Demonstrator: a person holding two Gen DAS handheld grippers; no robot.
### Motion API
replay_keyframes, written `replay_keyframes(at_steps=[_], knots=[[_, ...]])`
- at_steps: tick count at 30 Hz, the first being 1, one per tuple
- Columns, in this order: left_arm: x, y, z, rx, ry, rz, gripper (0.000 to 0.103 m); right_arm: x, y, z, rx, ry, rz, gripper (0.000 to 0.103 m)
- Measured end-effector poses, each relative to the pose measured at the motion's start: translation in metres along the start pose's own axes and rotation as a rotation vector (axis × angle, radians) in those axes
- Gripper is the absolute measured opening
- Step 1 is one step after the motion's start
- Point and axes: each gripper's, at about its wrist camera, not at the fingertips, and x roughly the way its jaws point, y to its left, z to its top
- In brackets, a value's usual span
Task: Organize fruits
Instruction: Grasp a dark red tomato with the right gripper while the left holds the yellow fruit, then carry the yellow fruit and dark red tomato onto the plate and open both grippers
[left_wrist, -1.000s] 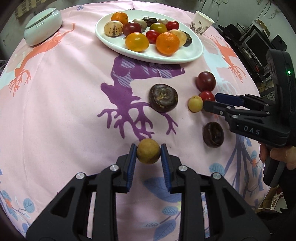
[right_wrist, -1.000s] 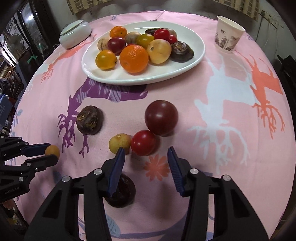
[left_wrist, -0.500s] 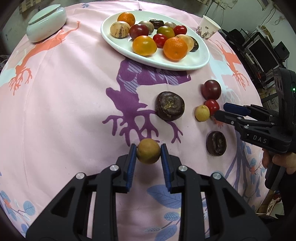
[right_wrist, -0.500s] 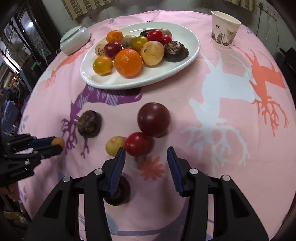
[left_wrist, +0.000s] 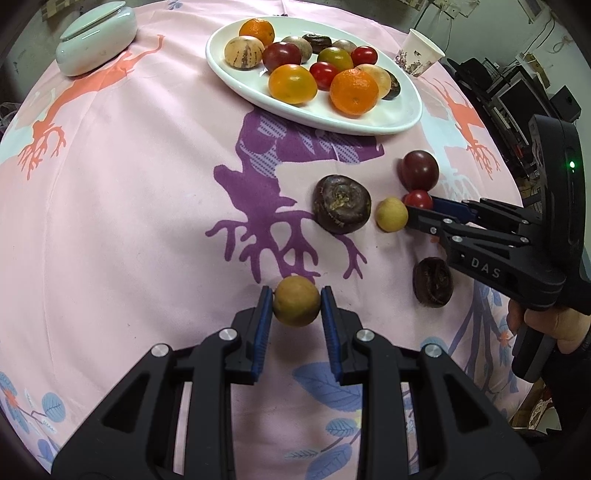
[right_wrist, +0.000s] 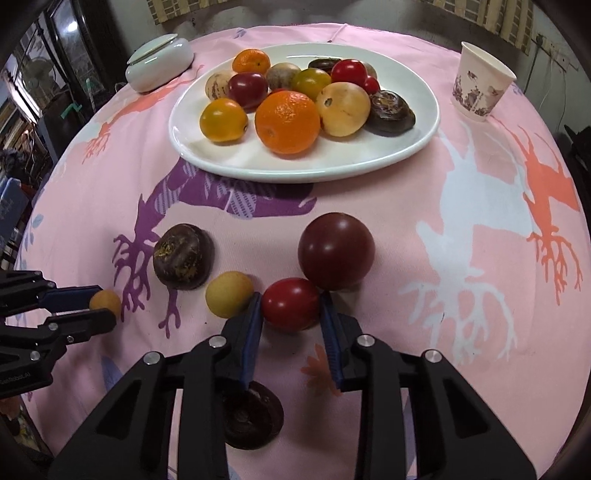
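My left gripper (left_wrist: 296, 307) is shut on a small tan round fruit (left_wrist: 296, 301) and holds it above the pink cloth. My right gripper (right_wrist: 290, 308) has its jaws on both sides of a red tomato (right_wrist: 290, 303), touching it on the cloth. A yellow fruit (right_wrist: 229, 294), a dark red plum (right_wrist: 336, 250) and a dark brown fruit (right_wrist: 183, 256) lie close around it. Another dark fruit (right_wrist: 251, 415) lies under the right gripper. The white oval plate (right_wrist: 421, 125) at the back holds several fruits, with an orange (right_wrist: 287, 122) in front.
A paper cup (right_wrist: 480, 88) stands at the back right. A white lidded dish (right_wrist: 159, 62) stands at the back left. The table edge drops off on all sides. The left gripper shows at the left of the right wrist view (right_wrist: 98, 308).
My right gripper has moved forward and narrowed its jaws around the red tomato. My left gripper has kept the tan fruit and shifted slightly toward the plate.
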Motion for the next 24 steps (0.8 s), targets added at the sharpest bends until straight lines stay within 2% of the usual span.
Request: replay_keyframes(at_steps=[5, 11, 17, 24], knots=[[-0.009, -0.002, 0.006, 0.01, -0.024, 0.004, 0.027, -0.018, -0.012, -0.004, 0.062, -0.005, 0.052, 0.031], [-0.042, -0.008, 0.036, 0.046, -0.118, 0.002, 0.027, -0.063, -0.028, 0.005, 0.096, -0.092, 0.078, 0.031], [-0.062, -0.013, 0.084, 0.077, -0.207, 0.02, 0.027, -0.092, -0.038, 0.042, 0.091, -0.197, 0.087, 0.031], [-0.056, -0.014, 0.133, 0.068, -0.248, 0.042, 0.027, -0.087, -0.035, 0.096, 0.043, -0.266, 0.089, 0.031]])
